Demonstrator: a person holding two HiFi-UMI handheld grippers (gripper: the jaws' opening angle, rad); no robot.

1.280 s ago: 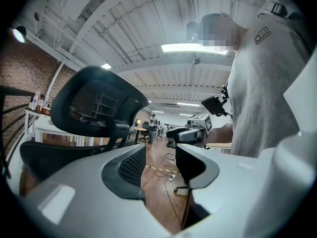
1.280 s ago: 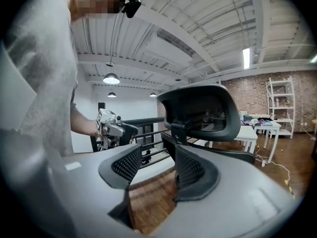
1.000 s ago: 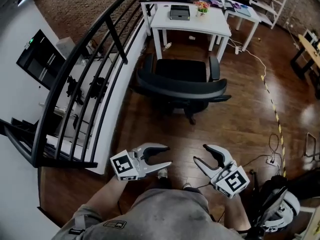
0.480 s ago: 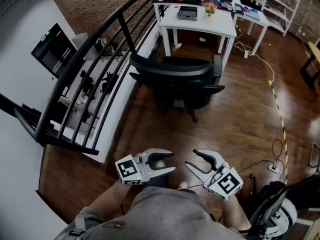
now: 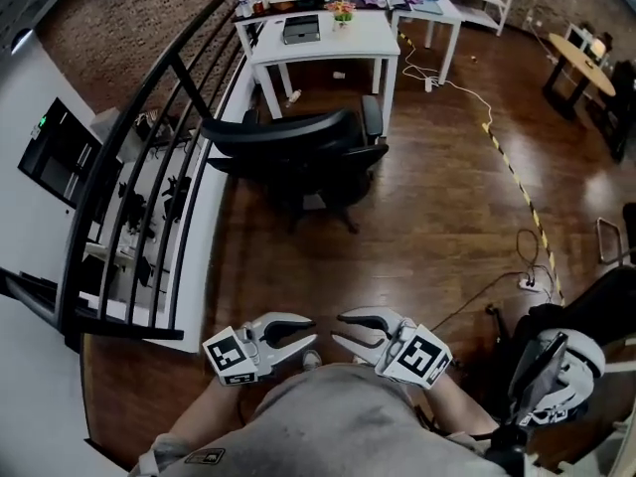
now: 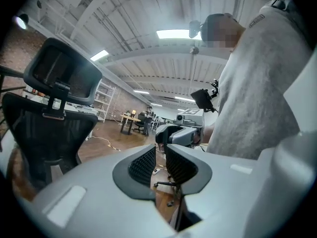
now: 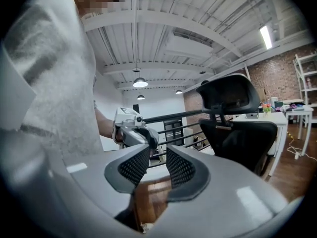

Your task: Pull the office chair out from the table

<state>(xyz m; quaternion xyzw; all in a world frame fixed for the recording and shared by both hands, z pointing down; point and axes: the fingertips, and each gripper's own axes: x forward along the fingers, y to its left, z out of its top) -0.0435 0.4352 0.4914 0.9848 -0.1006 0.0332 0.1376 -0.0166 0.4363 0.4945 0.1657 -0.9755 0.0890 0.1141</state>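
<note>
Already, black mesh office chair (image 5: 298, 155) clear of white bench (image 5: 358, 40).
My left gripper (image 5: 303, 332) and right gripper (image 5: 341, 329) are empty, fingers just closing, narrowly apart; pulling further needs a regrip.

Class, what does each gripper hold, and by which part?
Nothing. The left gripper and right gripper have just been closing, empty, apart from the office chair.

Steeply down from overhead, two low gripper views seemingly facing each other, office chair (image 5: 288, 137) in all three.
</note>
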